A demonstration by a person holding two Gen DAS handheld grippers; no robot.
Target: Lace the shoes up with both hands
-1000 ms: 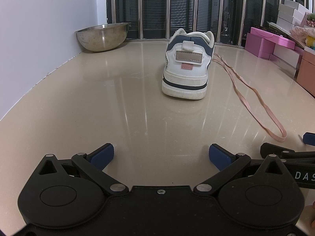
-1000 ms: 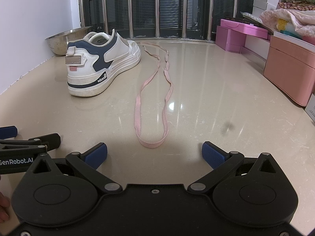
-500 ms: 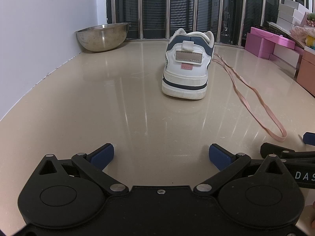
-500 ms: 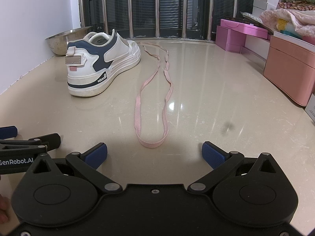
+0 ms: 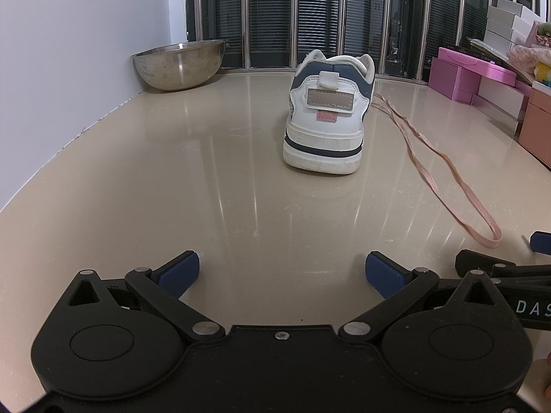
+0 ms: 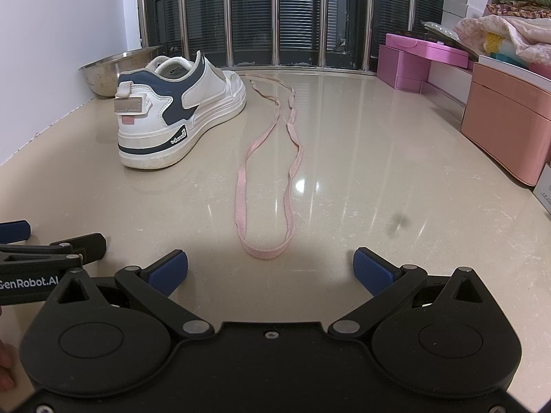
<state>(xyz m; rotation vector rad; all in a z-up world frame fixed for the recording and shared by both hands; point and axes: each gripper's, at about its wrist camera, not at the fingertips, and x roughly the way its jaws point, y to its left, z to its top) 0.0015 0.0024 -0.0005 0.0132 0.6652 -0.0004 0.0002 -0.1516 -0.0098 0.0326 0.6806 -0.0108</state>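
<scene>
A glossy beige stone floor runs back to a row of steel bars over dark slatted blinds, with a pale wall closing the left side and ceiling light streaking the polish. A dented steel bowl sits in the far left corner against the wall.

Along the right edge stand pink storage boxes, a larger salmon-pink chest, stacked white cartons and folded fabrics piled on top.

A white and navy sneaker stands upright on the floor, heel toward both cameras, with a grey heel patch and a small pink tab below it; its eyelets cannot be made out. The pink shoelace lies loose on the floor just to the sneaker's right, doubled into a long narrow loop whose near end rests close in front of the right gripper. Nothing lies between either gripper and the shoe or lace.

The left gripper and the right gripper hover low and side by side, both with blue-padded fingers spread wide and holding nothing.

Readable writing: a script logo on the sneaker's side sole, illegible from here; "GenRobot.AI" on the left gripper's flank in the right wrist view; "DAS" on the right gripper's flank in the left wrist view.
</scene>
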